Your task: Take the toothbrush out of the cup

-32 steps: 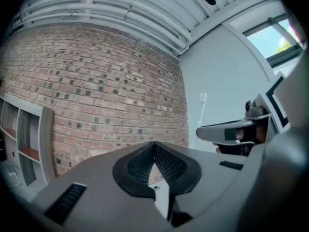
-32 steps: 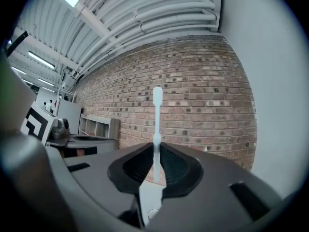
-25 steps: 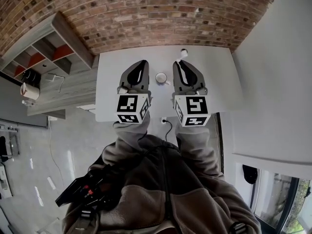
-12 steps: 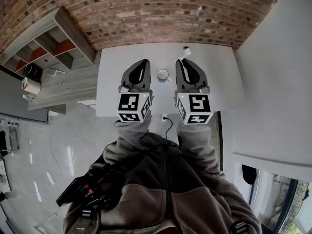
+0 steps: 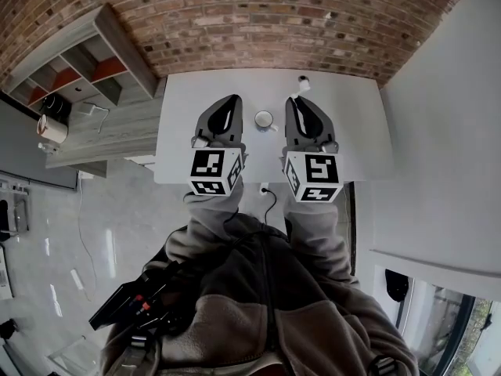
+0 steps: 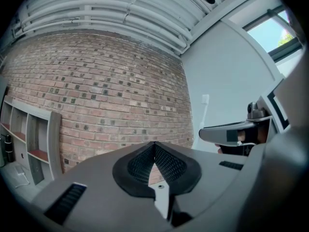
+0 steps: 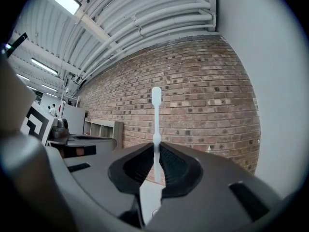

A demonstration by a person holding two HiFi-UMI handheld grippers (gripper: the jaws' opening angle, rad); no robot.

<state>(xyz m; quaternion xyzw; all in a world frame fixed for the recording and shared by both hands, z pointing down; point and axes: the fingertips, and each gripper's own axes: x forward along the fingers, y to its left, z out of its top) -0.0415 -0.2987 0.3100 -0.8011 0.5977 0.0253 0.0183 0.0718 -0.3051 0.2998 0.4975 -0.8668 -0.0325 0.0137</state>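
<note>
A white cup (image 5: 264,120) stands on the white table (image 5: 352,124) between my two grippers. My right gripper (image 5: 297,103) is shut on a white toothbrush (image 7: 156,129), which sticks up out of the jaws; its head (image 5: 302,81) shows beyond the gripper tip in the head view. The toothbrush is outside the cup, to the cup's right. My left gripper (image 5: 227,106) is left of the cup, held above the table, jaws closed together with nothing between them (image 6: 154,151).
A brick wall (image 5: 250,22) runs behind the table. A wooden shelf unit (image 5: 86,77) stands to the left. A white wall (image 5: 438,116) is on the right. A cable (image 5: 266,198) hangs at the table's near edge.
The view has shifted slightly; both grippers and the cup keep about the same places. The toothbrush stays in my right gripper.
</note>
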